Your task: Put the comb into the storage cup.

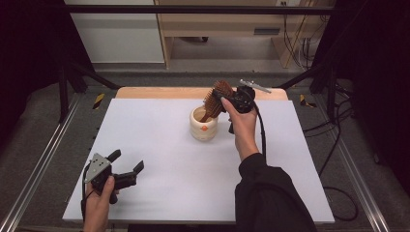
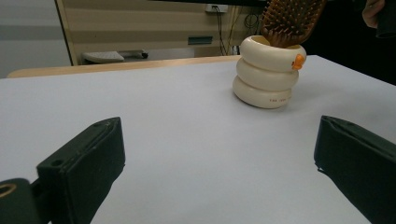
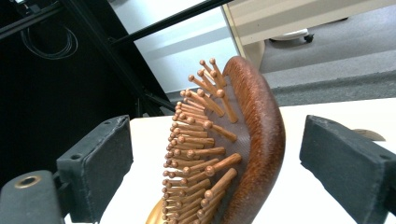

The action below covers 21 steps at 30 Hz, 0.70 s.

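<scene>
A white table (image 1: 159, 159) seen from above. At its near left corner the left gripper (image 1: 129, 165) rests close to the near edge, jaws apart with nothing between them, wide bare surface stretching to its right. Past the centre, toward the far edge, a cream ringed cup (image 1: 203, 124) holds a wooden hairbrush (image 1: 216, 100) handle-down. The right gripper (image 1: 223, 96) flanks the brush head. The right gripper view shows its jaws standing apart, clear of bristles and back. The left gripper view shows an orange mark on the cup.
</scene>
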Motion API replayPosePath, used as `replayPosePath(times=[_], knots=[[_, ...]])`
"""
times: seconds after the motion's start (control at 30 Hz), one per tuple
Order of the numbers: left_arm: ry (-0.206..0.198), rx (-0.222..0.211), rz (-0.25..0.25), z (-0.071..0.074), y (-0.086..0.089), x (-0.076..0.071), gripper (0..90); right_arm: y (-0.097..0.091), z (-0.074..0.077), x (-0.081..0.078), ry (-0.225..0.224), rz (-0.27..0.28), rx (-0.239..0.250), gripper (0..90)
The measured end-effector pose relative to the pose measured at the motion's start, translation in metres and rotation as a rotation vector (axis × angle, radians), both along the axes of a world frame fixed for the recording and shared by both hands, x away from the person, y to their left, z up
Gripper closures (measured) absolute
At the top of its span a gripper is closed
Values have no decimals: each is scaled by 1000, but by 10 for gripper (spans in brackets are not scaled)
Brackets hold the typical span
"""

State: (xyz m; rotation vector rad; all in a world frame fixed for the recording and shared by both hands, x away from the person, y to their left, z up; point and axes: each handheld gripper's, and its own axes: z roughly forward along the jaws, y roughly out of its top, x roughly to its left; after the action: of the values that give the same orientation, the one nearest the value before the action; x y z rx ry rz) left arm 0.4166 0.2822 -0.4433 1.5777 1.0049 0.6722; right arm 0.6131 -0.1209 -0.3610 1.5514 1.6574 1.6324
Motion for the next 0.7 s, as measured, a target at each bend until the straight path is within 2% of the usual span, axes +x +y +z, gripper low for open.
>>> replayPosePath(times=[0.27, 0.7], knots=[[0, 0, 3, 0, 1, 0, 21, -1, 7, -7, -40, -16, -10, 88], [3, -10, 11, 0, 2, 1, 21, -7, 19, -18, -54, -12, -11, 57]])
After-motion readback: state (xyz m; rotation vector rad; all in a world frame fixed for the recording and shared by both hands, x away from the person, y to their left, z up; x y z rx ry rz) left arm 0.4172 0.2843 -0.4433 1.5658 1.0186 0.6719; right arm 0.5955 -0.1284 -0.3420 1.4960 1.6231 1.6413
